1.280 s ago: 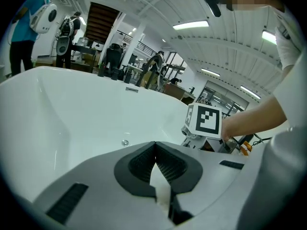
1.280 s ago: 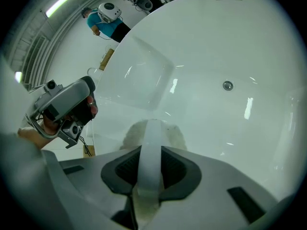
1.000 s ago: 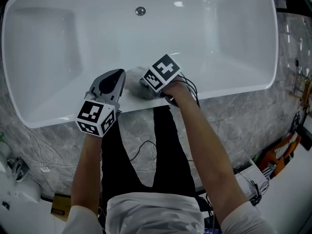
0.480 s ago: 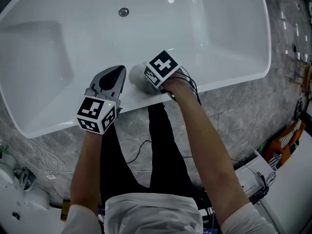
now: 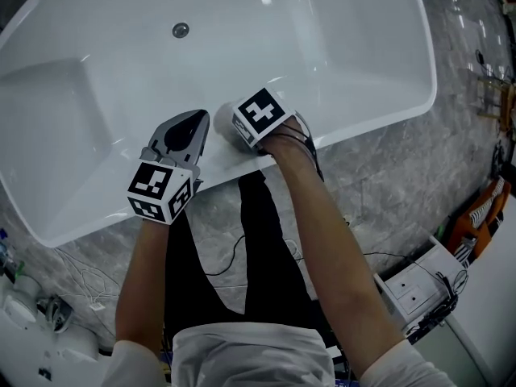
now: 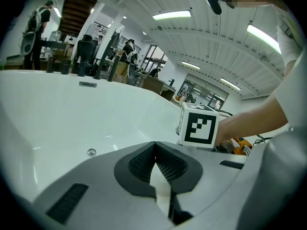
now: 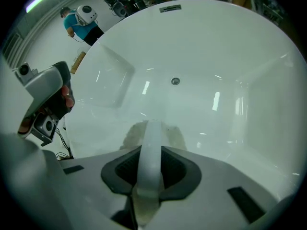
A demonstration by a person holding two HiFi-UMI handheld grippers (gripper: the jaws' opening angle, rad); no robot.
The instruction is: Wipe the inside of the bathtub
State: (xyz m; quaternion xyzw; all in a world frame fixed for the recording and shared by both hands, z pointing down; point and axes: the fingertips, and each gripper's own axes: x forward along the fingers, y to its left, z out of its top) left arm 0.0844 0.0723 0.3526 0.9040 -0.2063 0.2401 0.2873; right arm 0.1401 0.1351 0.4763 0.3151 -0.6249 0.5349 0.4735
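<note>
White bathtub (image 5: pixel 347 55) below: right gripper (image 7: pixel 149 169) fingers grasped a wiping pad (image 7: pixel 152 133) at its near rim; left gripper (image 6: pixel 156 162) clenched, empty. Flat, overlapping strokes seemed wisest.

Ahead of the right claw (image 7: pixel 150 156) the bathtub (image 7: pixel 201 47) is glossy, smooth white; the cloth (image 7: pixel 152 128) it grips looks soft and matt.

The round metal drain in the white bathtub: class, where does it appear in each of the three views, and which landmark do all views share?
Head view: the round metal drain sits near the top, left of centre.
Left gripper view: lower left, small, on the tub floor.
Right gripper view: near centre, above the white wiping tool.
Shared landmark: the glossy inner wall of the white bathtub.
</note>
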